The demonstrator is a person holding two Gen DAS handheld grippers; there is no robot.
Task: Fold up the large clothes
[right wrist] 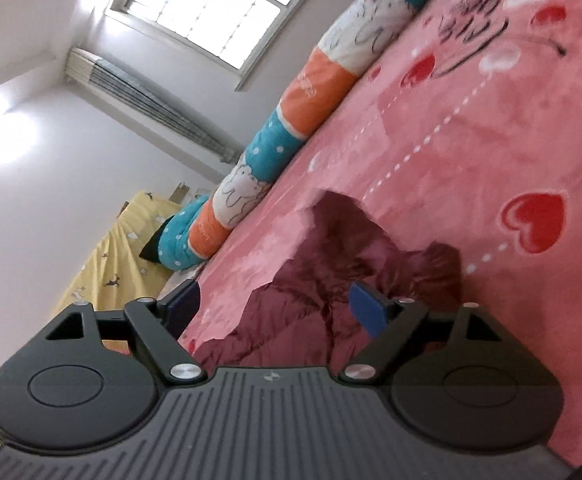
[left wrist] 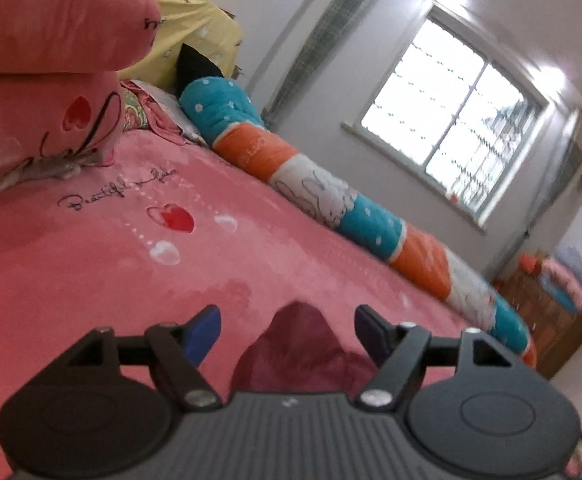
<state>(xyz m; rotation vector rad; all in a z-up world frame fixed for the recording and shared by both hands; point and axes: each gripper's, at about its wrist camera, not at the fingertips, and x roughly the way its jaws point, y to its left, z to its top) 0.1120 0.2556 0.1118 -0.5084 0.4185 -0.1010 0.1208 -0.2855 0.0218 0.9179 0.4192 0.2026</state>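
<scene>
The dark red garment (right wrist: 331,276) lies crumpled on the pink bedspread (right wrist: 471,152), at the near edge of both wrist views; in the left wrist view only a rounded fold of it (left wrist: 297,348) shows. The right gripper (right wrist: 277,306) is spread wide, with its blue pads (right wrist: 367,312) apart; one pad is over the garment's folds, and contact cannot be confirmed. The left gripper (left wrist: 287,332) is likewise spread wide, its fingers flanking the garment fold without clamping it. The bedspread bears red and white hearts and script lettering. A long bolster (left wrist: 331,192) in teal, orange and white bands runs along the far side of the bed. A pink pillow stack (left wrist: 47,76) sits at far left. A barred window (left wrist: 451,120) is in the wall beyond.
</scene>
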